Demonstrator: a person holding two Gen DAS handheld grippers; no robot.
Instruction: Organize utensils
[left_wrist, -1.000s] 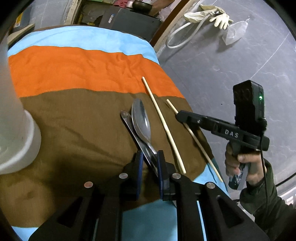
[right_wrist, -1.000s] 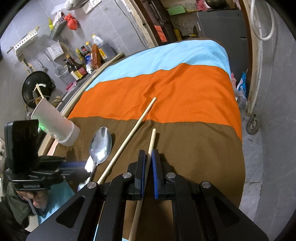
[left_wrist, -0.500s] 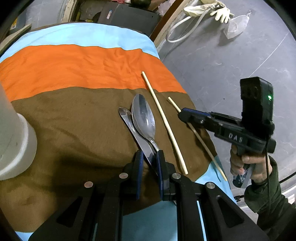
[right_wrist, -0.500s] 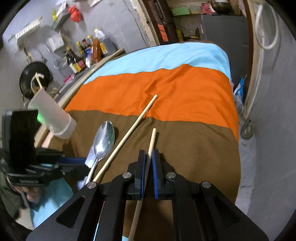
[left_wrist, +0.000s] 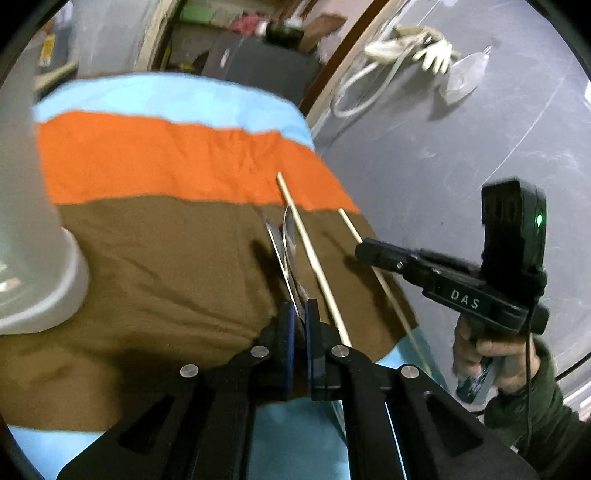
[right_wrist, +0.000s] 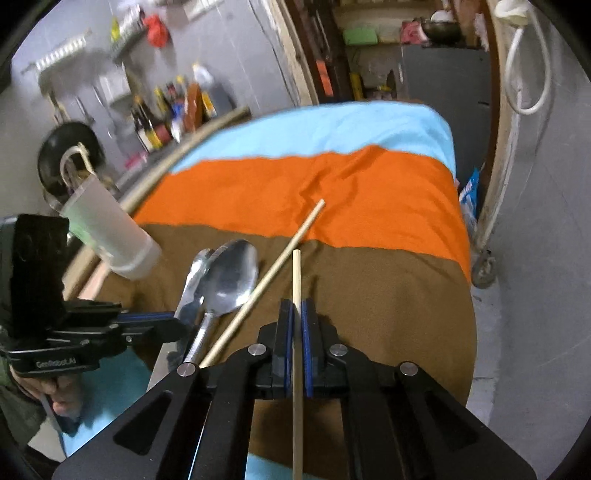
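Both grippers pinch: left gripper on spoons; right gripper on chopstick.

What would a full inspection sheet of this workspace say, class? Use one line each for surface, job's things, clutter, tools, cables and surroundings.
Surface: striped cloth, blue, orange and brown, covers the table.
Job's things: two spoons, two chopsticks; white holder at the table edge, with sticks in it.
Clutter: nothing seen on the cloth.
Tools: left tool shut on the spoons' handles; right tool shut on one chopstick; other chopstick lies on the cloth.
Cables: thin black cord by the right hand.
Surroundings: bottles, dark pan, white hose, grey floor.
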